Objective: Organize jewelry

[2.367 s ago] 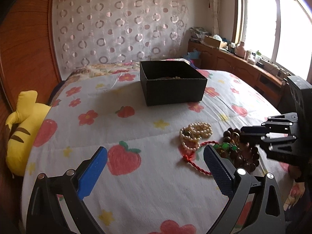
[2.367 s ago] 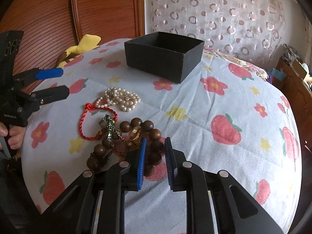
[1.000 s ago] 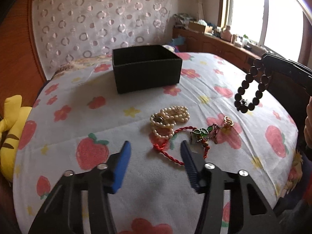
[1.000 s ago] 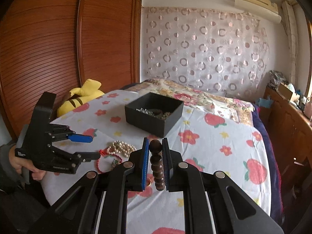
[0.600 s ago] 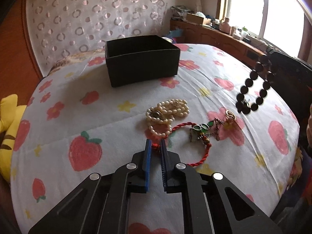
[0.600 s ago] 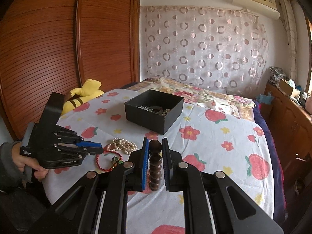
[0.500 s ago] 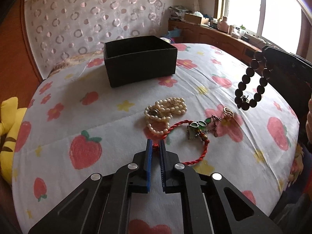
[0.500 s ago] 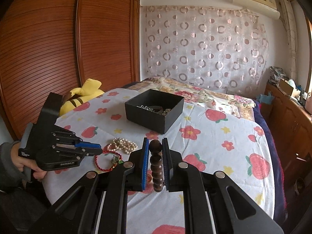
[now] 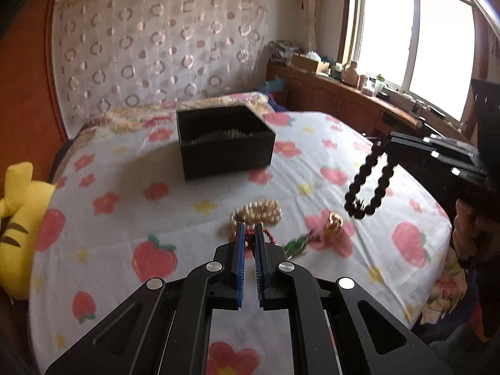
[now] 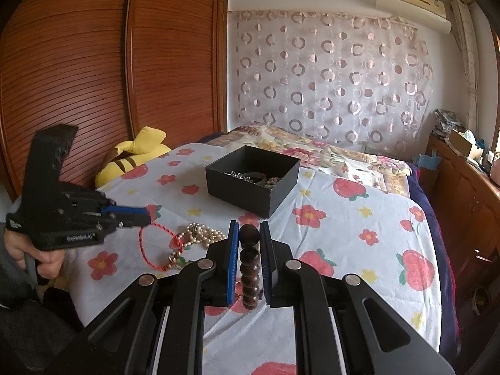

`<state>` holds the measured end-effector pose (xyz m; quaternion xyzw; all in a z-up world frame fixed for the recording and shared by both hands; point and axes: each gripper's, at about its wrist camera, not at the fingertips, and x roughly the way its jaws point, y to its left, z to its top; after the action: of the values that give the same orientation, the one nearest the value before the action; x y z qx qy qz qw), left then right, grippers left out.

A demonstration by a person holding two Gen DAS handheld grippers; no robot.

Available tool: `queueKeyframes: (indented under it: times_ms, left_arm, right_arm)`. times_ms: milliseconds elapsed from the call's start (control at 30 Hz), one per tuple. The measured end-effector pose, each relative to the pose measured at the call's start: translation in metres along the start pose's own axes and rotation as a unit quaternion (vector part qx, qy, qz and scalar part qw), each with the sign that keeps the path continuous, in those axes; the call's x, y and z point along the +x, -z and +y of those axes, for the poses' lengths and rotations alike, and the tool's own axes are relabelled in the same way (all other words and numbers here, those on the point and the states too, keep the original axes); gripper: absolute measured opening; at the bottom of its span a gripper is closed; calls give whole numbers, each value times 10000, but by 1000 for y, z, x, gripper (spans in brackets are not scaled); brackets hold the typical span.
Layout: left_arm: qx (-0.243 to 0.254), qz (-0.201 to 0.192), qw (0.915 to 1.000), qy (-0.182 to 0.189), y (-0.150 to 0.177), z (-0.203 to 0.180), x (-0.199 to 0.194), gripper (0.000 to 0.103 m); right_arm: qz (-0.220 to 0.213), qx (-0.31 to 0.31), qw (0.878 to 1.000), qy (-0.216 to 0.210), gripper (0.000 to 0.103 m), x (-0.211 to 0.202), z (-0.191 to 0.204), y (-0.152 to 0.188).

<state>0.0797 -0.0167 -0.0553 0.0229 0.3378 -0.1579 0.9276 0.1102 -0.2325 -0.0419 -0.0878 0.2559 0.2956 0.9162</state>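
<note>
right wrist view, fruit-print bedspread (image 10: 359, 218), wooden wardrobe (image 10: 93, 78), right fingers (image 10: 249, 250) gripping bead bracelet (image 10: 249, 268), left fingers (image 9: 249, 240) gripping red cord (image 10: 150, 243)

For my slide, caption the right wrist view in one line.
Right gripper holds a dark wooden bead bracelet aloft while left gripper lifts a red cord bracelet near the black box.

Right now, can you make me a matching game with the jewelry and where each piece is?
Things:
1. wooden beads
2. red cord
3. pearls
4. chain

Places:
A. lying on the bedspread
B. inside the black box
C. hanging from the right gripper
D. lifted by the left gripper

Pairs: 1-C, 2-D, 3-A, 4-B
</note>
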Motion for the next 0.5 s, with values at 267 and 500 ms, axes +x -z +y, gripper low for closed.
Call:
queueKeyframes:
  times_ms: [267, 500]
  left_arm:
    - [-2, -298, 9995, 57, -21, -2, -18, 5]
    - [79, -495, 9987, -33, -39, -1, -25, 5]
  right_arm:
    - [-9, -7, 10000, 1, 15, 0, 2, -3]
    - [-49, -30, 10000, -2, 15, -3, 1, -6]
